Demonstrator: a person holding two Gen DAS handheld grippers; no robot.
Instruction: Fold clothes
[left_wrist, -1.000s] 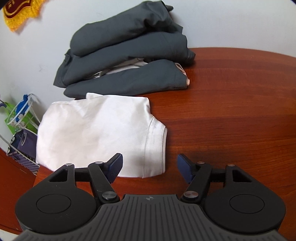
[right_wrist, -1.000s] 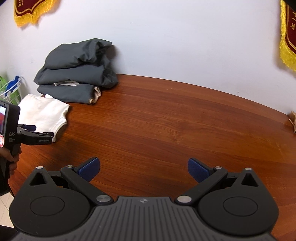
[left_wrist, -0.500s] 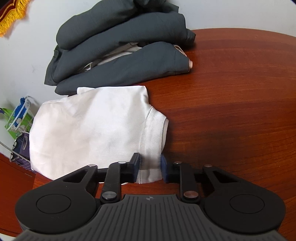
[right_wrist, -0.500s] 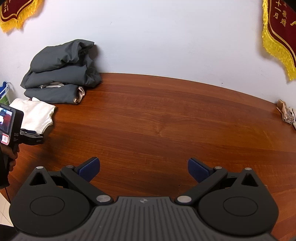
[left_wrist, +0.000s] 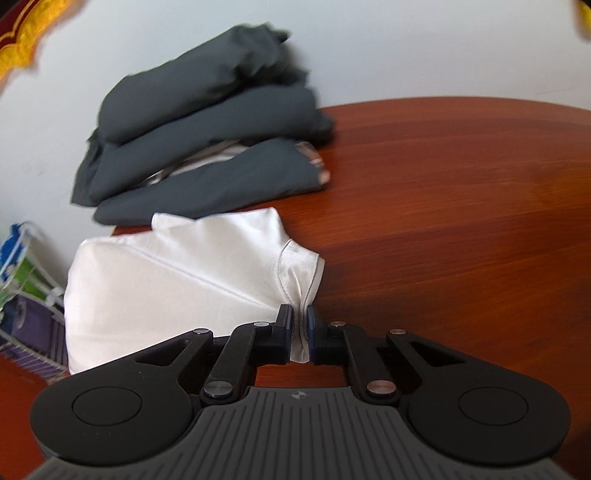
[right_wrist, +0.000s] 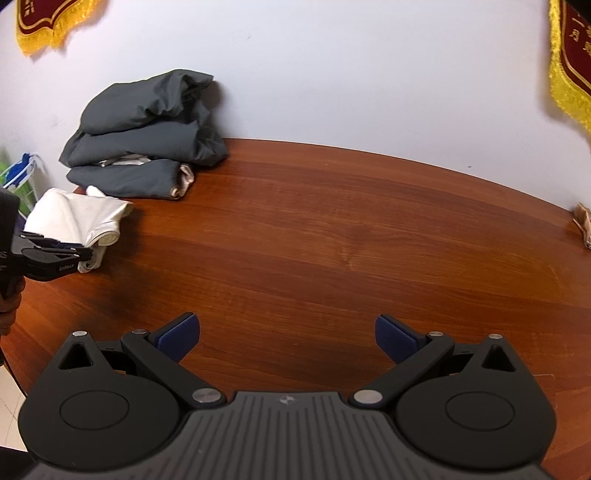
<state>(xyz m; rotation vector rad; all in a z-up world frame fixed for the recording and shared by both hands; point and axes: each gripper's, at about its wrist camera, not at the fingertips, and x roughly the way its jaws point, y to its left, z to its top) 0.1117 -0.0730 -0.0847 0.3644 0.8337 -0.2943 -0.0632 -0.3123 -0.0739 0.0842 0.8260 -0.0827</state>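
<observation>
The white T-shirt (left_wrist: 177, 280) at the surface's (left_wrist: 443, 221) left edge is clamped by the left gripper (left_wrist: 300, 328) jaws. The right gripper (right_wrist: 287, 334) jaws are held wide apart.

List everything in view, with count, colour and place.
white garment: one, white, table's left edge, pinched at its near corner
dark garments: a stack, charcoal grey, against the wall behind the white garment
table: one, reddish-brown wood
banners: two, red with gold fringe, on the wall
wire rack: one, white, left of the table
tan item: one, table's far right edge, unclear
left gripper: black, blue fingers shut on cloth
right gripper: black, open above the table
</observation>
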